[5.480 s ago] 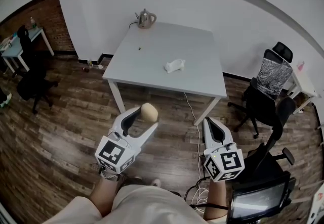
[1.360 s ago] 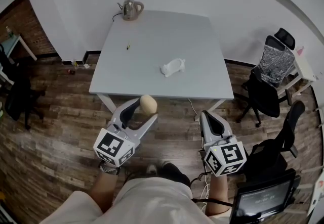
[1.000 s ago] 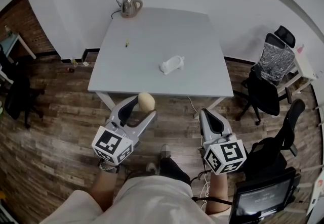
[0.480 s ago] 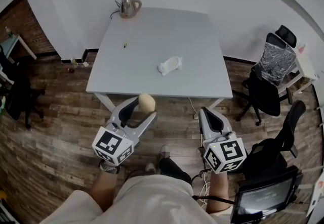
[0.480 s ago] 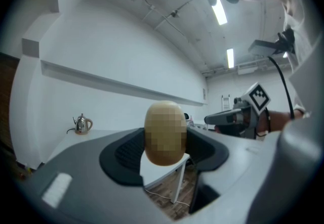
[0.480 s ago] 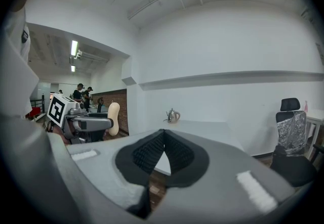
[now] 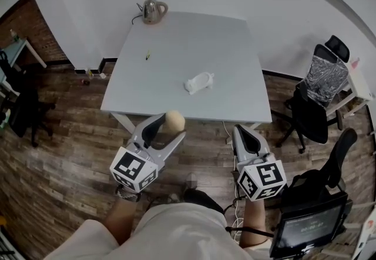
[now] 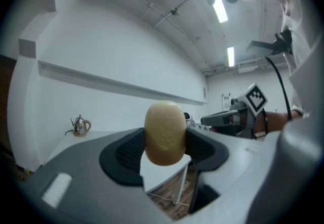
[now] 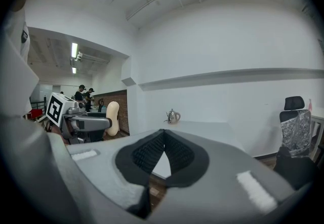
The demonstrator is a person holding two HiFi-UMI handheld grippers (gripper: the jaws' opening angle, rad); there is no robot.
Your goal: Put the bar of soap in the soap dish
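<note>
A beige oval bar of soap [image 7: 174, 119] is clamped between the jaws of my left gripper [image 7: 171, 126], just short of the white table's near edge [image 7: 176, 113]. In the left gripper view the soap [image 8: 165, 132] stands upright between the dark pads. The white soap dish [image 7: 198, 83] sits near the middle of the table, ahead and slightly right of the soap. My right gripper [image 7: 244, 133] hovers at the table's near right corner, its pads [image 9: 152, 153] closed together with nothing between them. From the right gripper view the soap [image 9: 112, 118] shows at the left.
A metal kettle [image 7: 153, 10] stands at the table's far left corner and a small pen-like item [image 7: 147, 54] lies left of centre. Black office chairs [image 7: 317, 94] stand to the right, a monitor [image 7: 305, 226] at the lower right. Wooden floor surrounds the table.
Both grippers have moved a little forward toward the table, so the soap now sits at its near edge. The grip on the soap is unchanged.
</note>
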